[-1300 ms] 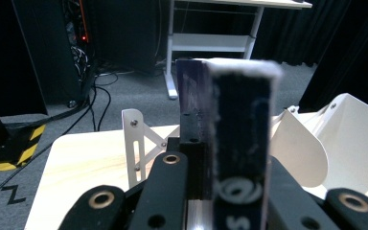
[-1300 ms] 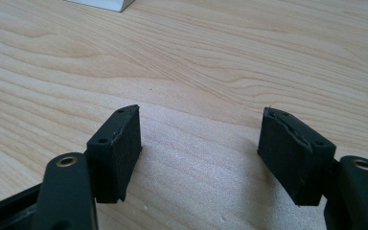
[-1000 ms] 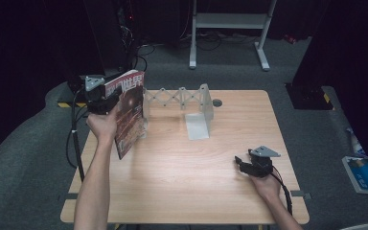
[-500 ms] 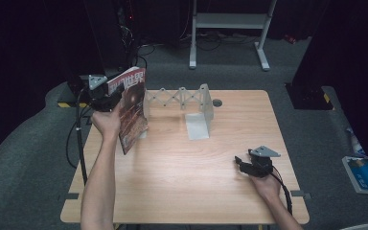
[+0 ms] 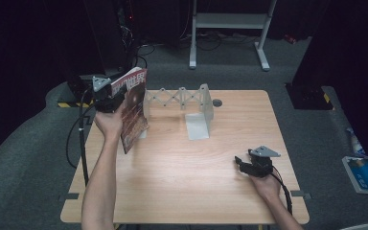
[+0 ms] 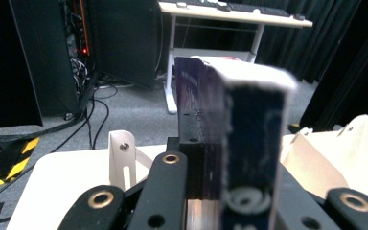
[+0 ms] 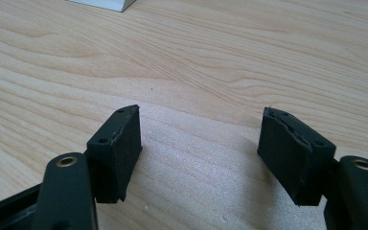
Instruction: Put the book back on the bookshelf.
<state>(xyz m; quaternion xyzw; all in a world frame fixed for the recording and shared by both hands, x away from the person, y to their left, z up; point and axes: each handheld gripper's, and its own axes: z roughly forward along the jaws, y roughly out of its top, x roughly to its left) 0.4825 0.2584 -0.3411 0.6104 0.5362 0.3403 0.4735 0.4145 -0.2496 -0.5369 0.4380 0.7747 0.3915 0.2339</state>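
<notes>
The book (image 5: 133,108) is hanging upright, long axis near vertical, just left of the expanding rack (image 5: 182,98), clamped in the left tool (image 5: 106,98); the right tool (image 5: 243,164), gaping empty, is resting well away on the surface (image 5: 182,182).

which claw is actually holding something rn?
The left claw: shut on the book, held upright above the table's left edge. The right claw rests open, with bare tabletop between its jaws.

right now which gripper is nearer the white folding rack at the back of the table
Left. The left gripper holds a book upright just beside the rack's left end. The right gripper rests low near the table's front right, well away from the rack, jaws open.
</notes>
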